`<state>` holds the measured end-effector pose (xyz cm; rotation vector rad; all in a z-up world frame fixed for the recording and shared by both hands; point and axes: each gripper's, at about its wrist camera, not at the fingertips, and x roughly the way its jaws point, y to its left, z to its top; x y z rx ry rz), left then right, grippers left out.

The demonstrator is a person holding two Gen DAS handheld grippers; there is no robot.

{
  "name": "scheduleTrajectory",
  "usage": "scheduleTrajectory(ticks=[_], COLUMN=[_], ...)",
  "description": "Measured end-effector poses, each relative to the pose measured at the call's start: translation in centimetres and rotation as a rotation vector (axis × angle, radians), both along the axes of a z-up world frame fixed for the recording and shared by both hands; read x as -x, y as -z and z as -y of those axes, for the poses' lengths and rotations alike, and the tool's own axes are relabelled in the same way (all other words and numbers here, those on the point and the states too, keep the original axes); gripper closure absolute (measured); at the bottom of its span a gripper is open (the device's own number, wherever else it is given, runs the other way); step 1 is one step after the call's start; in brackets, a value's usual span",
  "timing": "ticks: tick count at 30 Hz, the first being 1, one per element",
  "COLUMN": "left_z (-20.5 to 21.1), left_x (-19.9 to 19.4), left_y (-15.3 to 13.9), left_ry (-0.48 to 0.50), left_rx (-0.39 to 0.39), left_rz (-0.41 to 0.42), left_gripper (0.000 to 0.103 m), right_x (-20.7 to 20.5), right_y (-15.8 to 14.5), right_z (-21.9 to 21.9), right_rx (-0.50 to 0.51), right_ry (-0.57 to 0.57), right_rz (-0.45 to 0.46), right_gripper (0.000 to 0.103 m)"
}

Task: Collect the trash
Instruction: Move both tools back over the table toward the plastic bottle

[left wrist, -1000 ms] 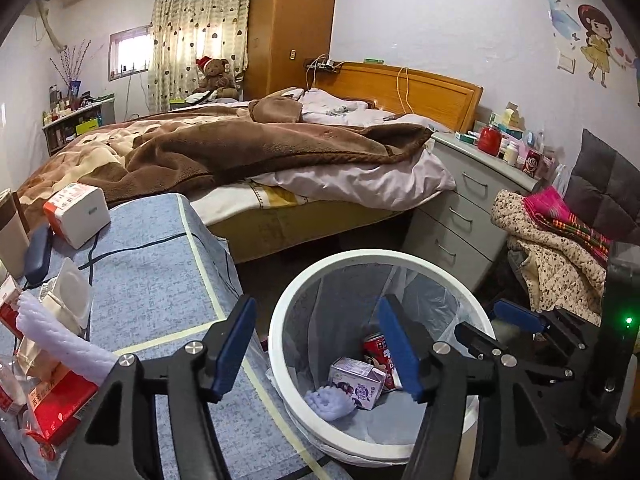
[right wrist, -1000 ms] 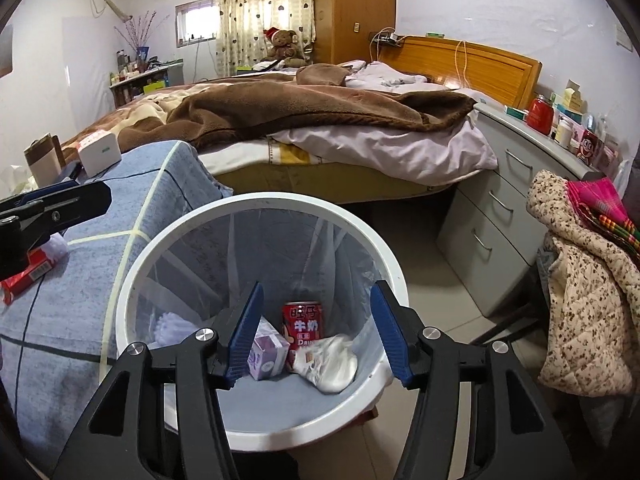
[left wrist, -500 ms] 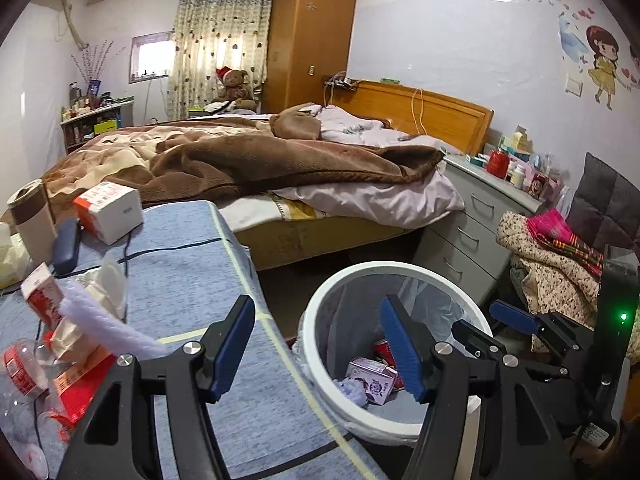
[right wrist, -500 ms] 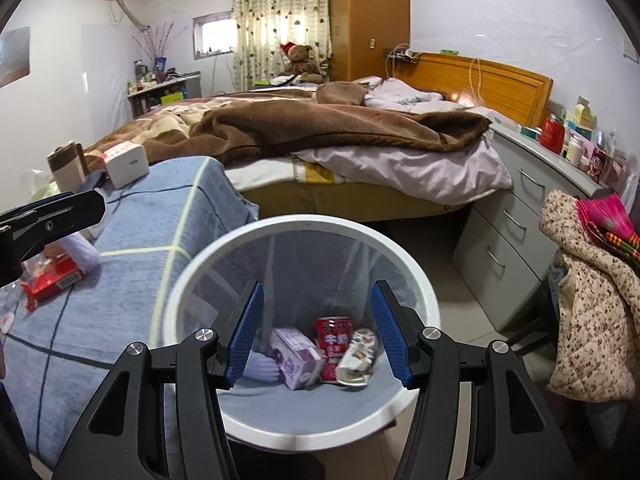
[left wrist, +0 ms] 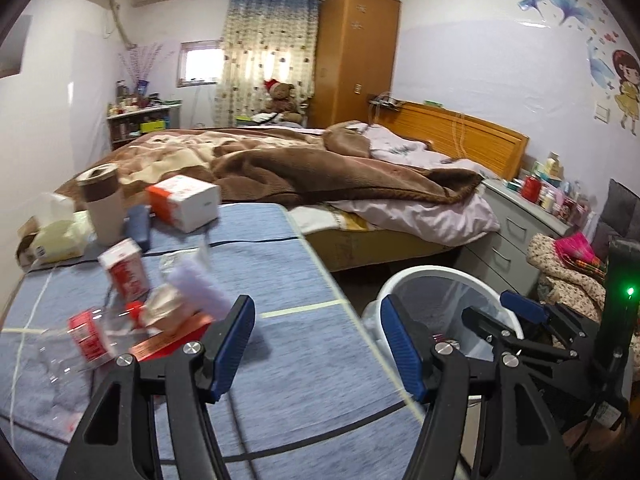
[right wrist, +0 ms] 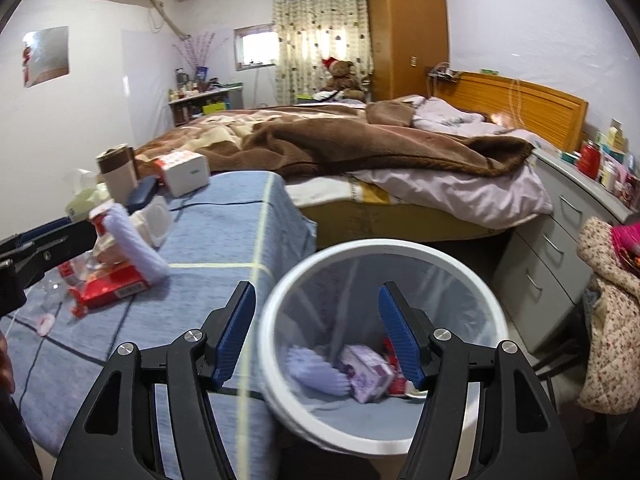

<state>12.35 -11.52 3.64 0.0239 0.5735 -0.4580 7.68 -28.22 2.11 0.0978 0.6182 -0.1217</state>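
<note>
bin [right wrist: 384, 444] holds some trash | litter pile [left wrist: 132, 320] left on bench [left wrist: 280, 280] | left claw [left wrist: 316, 344] wide, empty | right claw [right wrist: 316, 332] wide, empty

Left black plastic two-finger gripper [left wrist: 318, 344]: angular arms with triangular cut-outs, ribbed blue finger pads [left wrist: 236, 340], silver round screws at pivots. Right black plastic two-finger gripper [right wrist: 317, 330]: same build, ribbed blue pads [right wrist: 394, 330], silver screws. Green indicator light [left wrist: 630, 291] on black upright housing beside right unit.
</note>
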Motion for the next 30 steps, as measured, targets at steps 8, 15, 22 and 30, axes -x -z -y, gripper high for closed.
scheduleTrajectory(ticks=[8, 15, 22, 30], left_z=[-5.7, -10.6, -14.6, -18.0], left_x=[1.0, 2.4, 3.3, 3.4], left_y=[0.3, 0.6, 1.4, 2.9], left_ry=[-0.137, -0.256, -0.339, -0.406], left_rx=[-0.013, -0.025, -0.029, -0.038], left_rz=[0.021, 0.036, 0.018, -0.019], left_gripper=[0.035, 0.035, 0.035, 0.035], right_x=[-0.7, -1.5, -2.7, -4.8], right_y=[-0.4, -0.6, -0.6, 0.2], right_z=[-3.5, -6.3, -9.1, -11.9], right_rx=[-0.008, -0.014, -0.019, -0.003], right_ry=[-0.097, -0.181, -0.260, -0.335], right_rz=[0.030, 0.038, 0.040, 0.020], right_gripper=[0.037, 0.037, 0.037, 0.037])
